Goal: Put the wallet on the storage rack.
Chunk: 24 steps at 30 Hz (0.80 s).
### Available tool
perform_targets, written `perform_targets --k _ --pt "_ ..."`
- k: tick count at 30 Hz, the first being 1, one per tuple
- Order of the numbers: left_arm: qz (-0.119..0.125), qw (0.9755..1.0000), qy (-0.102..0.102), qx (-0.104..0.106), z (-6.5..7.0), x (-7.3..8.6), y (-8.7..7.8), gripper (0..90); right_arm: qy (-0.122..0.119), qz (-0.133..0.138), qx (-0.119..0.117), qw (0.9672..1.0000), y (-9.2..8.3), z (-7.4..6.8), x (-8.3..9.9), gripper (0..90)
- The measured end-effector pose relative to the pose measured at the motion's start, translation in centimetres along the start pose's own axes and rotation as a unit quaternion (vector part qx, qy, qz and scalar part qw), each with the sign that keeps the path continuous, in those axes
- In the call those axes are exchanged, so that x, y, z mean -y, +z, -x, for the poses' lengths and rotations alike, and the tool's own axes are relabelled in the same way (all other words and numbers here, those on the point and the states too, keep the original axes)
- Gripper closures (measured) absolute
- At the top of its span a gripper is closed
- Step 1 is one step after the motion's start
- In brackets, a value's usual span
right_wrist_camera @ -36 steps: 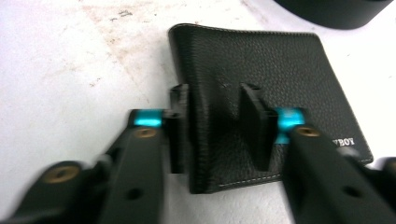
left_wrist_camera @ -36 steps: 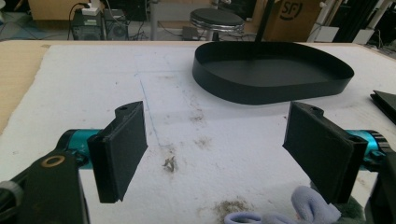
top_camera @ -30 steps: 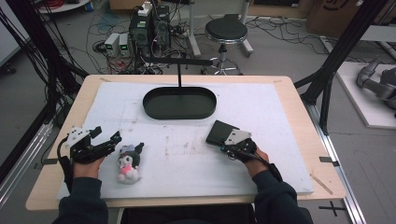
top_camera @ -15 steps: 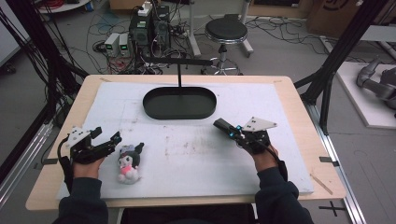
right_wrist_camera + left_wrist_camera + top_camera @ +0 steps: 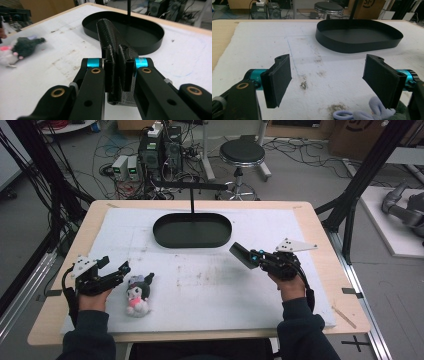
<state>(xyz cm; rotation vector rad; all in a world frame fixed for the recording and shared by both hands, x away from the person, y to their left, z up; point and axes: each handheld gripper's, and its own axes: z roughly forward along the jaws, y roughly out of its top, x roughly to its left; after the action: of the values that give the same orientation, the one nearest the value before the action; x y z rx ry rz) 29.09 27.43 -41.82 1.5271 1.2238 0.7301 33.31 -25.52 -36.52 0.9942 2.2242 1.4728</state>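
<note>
My right gripper (image 5: pixel 255 257) is shut on a flat black textured piece (image 5: pixel 240 254), held off the white mat to the right of the middle. In the right gripper view the black piece (image 5: pixel 107 32) stands edge-on between the closed jaws of the right gripper (image 5: pixel 117 70) and points toward the black oval tray (image 5: pixel 150 50). My left gripper (image 5: pixel 116 265) rests open at the mat's left front. A small plush toy (image 5: pixel 137 292) with a dark head and white body lies just to its right. In the left gripper view the plush's pale ear (image 5: pixel 372 113) lies by the right jaw of the left gripper (image 5: pixel 327 70).
The black oval tray (image 5: pixel 192 245) sits at the back middle of the white mat (image 5: pixel 210 285), with a thin post rising from it. The tray's wall (image 5: pixel 352 47) lies ahead of the left gripper. Beyond the table are a stool (image 5: pixel 242 154), cables and electronics.
The right gripper has lifted the black piece off the mat and carried it up and slightly right, tilting it on edge. The left gripper and the plush have stayed put.
</note>
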Motion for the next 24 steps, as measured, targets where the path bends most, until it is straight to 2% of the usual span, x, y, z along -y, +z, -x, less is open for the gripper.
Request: perform_targets --k 3,4,6,7,8,9,11,13,16,19,24 --pt "0.001 1.0000 -0.001 0.000 0.0 0.0 0.0 22.3 0.009 -0.005 -0.007 0.9999 0.0 0.1 0.0 85.2" --pt "0.001 1.0000 -0.001 0.000 0.0 0.0 0.0 22.3 0.022 -0.006 -0.018 0.9996 0.0 0.2 0.0 85.2" --pt "0.001 1.0000 -0.001 0.000 0.0 0.0 0.0 22.3 0.027 -0.006 -0.023 0.9993 -0.1 0.2 0.0 85.2" --pt "0.001 1.0000 -0.001 0.000 0.0 0.0 0.0 22.3 0.044 -0.007 -0.033 0.9984 -0.2 0.4 -0.1 85.1" --pt "0.001 1.0000 -0.001 0.000 0.0 0.0 0.0 22.3 0.044 -0.007 -0.033 0.9984 -0.2 0.4 -0.1 85.1" --pt "0.001 1.0000 0.000 0.000 0.0 0.0 0.0 22.3 0.052 -0.012 -0.029 0.9982 -0.1 0.7 0.0 85.0" --pt "0.000 1.0000 0.000 0.000 0.0 0.0 0.0 22.4 0.049 -0.028 -0.001 0.9984 0.1 0.8 0.3 84.6" --pt "0.000 1.0000 0.002 0.001 0.1 0.0 0.0 22.4 0.051 -0.017 0.009 0.9985 0.4 1.1 0.6 83.4" --pt "-0.002 1.0000 0.002 0.000 0.0 0.0 0.0 22.4 0.036 -0.006 0.047 0.9982 0.5 1.3 0.6 79.5" --pt "-0.002 1.0000 0.002 0.000 0.0 0.0 0.0 22.4 0.028 0.004 0.072 0.9970 0.7 1.5 0.7 74.6" --pt "-0.002 1.0000 0.001 0.000 0.1 0.0 0.0 22.4 0.028 0.012 0.093 0.9952 0.8 1.9 0.9 61.5"
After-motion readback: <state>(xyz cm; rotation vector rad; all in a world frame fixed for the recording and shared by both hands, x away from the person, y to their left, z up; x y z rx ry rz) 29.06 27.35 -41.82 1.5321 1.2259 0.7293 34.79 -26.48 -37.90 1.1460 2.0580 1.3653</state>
